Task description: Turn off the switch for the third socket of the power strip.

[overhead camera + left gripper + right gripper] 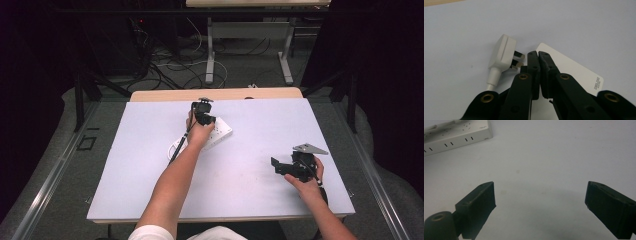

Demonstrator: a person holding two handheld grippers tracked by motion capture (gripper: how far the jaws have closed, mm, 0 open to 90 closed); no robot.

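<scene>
The left gripper (537,53) hides most of the power strip (574,72); the plug's (502,53) cord is cut off.

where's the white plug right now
In the left gripper view, the white plug lies on the table just left of the shut left gripper, beside the power strip.

From above we look forward and down on the whole table (150,190); each gripper view sits close over it, both catching the power strip (456,135).
</scene>
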